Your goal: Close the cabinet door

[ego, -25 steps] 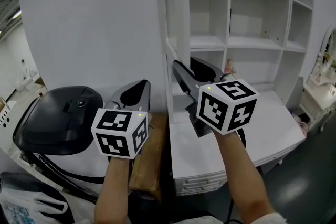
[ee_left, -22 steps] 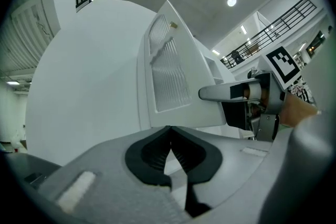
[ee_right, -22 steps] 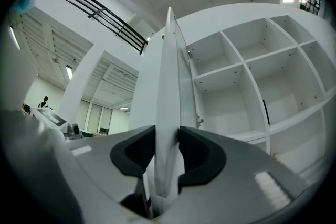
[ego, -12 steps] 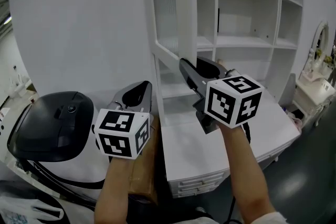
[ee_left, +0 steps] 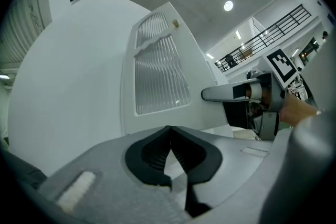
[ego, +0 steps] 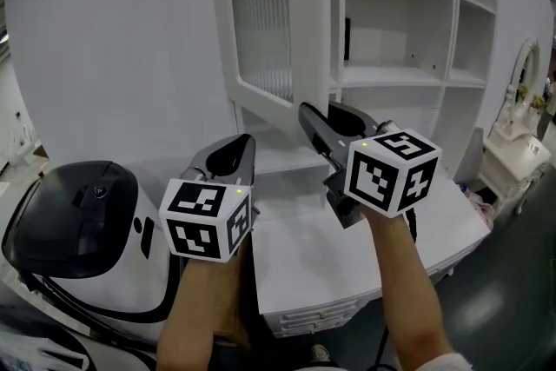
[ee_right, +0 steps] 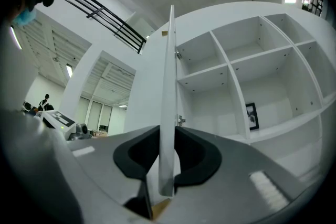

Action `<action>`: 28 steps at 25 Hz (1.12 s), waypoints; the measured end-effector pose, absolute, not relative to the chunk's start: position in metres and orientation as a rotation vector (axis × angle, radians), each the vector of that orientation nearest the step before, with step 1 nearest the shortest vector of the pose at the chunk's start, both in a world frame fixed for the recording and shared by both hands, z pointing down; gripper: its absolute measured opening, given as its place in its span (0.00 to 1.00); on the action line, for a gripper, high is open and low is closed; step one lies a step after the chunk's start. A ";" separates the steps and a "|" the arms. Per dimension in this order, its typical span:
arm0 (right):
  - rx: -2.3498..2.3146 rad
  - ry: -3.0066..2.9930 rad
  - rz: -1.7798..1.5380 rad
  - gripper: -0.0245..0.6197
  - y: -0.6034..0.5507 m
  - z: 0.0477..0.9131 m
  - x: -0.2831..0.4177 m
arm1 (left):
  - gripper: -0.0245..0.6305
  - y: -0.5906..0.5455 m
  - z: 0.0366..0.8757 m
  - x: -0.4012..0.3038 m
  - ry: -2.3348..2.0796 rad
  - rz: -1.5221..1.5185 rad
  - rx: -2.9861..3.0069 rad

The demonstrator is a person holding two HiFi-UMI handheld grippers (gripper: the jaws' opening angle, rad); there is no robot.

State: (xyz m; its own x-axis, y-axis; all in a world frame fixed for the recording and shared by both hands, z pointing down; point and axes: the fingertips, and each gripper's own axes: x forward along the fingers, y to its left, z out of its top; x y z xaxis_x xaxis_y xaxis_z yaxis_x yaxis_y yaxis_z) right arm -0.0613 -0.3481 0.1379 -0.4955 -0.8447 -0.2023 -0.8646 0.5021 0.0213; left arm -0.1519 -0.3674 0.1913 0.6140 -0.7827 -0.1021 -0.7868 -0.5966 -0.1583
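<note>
The white cabinet door (ego: 308,30) has a ribbed glass panel and stands partly open in front of the white shelf cabinet (ego: 395,74). My right gripper (ego: 311,119) reaches to the door's lower edge. In the right gripper view the door (ee_right: 168,86) runs edge-on between the jaws of the right gripper (ee_right: 167,136), which are closing and press on its edge. My left gripper (ego: 240,149) hangs to the left of the door, shut and empty. The left gripper view shows the left gripper (ee_left: 169,136) facing the door (ee_left: 157,76), with the right gripper (ee_left: 220,93) at the door's right.
A black-and-white machine (ego: 69,217) sits at the lower left before a curved white wall (ego: 113,56). A white desk top (ego: 347,252) with drawers (ego: 313,319) lies under the cabinet. A small white dresser (ego: 512,148) stands at the right.
The door has swung round and shows more of its ribbed face. Both grippers have moved along with it. The brown box below the hands has gone out of sight.
</note>
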 end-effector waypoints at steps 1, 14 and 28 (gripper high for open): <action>-1.482 2.577 0.174 0.16 -0.350 0.138 -0.055 | 0.04 -0.369 0.191 -0.146 1.297 0.027 -2.649; -1.450 2.600 0.152 0.16 -0.376 0.141 -0.027 | 0.04 -0.395 0.196 -0.120 1.273 0.026 -2.659; -1.383 2.622 0.127 0.19 -0.417 0.138 0.020 | 0.04 -0.431 0.197 -0.075 1.309 -0.015 -2.645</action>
